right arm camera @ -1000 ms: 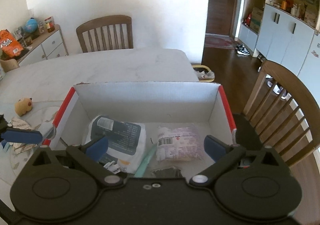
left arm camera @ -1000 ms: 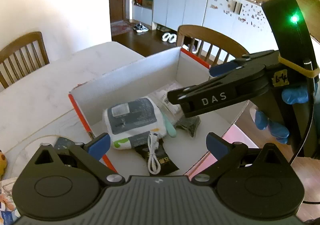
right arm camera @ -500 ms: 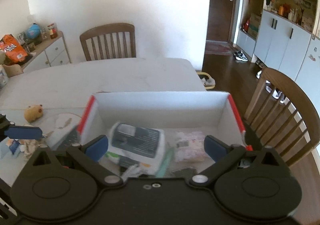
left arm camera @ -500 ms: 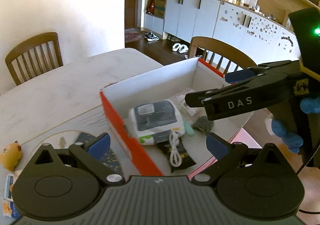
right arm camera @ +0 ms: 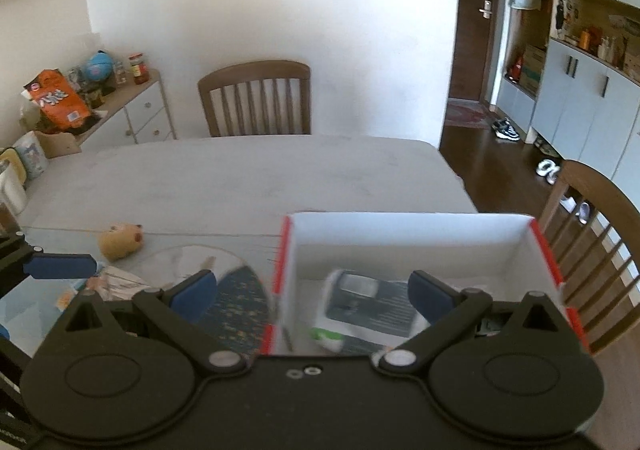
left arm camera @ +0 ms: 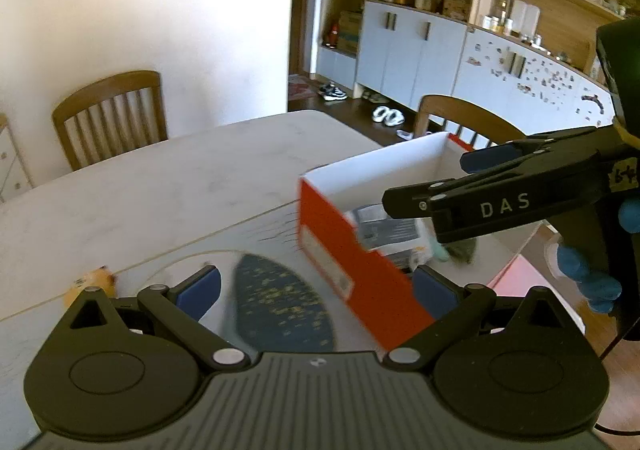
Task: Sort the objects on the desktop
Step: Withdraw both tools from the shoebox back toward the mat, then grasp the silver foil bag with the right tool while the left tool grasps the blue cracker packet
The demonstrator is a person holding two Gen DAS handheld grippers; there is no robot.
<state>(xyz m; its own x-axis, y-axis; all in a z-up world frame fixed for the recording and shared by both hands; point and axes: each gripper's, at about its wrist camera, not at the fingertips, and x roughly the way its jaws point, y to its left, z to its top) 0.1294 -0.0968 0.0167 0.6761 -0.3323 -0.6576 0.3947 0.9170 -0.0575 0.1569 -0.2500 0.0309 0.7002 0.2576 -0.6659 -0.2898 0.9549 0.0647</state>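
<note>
Box [right arm camera: 404,246], red outside and white inside, is sitting open-topped on the table [right arm camera: 248,178], just ahead of both grippers & already holding a wipes pack [right arm camera: 372,302]. Left gripper [left arm camera: 316,290] is hovering w/ fingers spread, nothing between them, straddling the box's red side wall and a dark blue pouch [left arm camera: 280,302] lying flat just beside the box. Right gripper [right arm camera: 312,294] is likewise spread & empty, hanging over the box's left wall.

Pouch is looking soft, flat and light, prob. fabric, so likely floppy when lifted; best bet is pinching a raised edge, not the middle. Plush toy [right arm camera: 120,242] near it should be light and squashy, easy to pinch at the body. Crinkly wrappers [right arm camera: 112,282] to the left seem thin, may slip.

Table is pale, marble-look, smooth, w/ a clear mat under the clutter, so things could be sliding when nudged. Wooden chairs [right arm camera: 256,98] are standing around it; cabinets [left arm camera: 424,46] & shelves are lining the room beyond.
</note>
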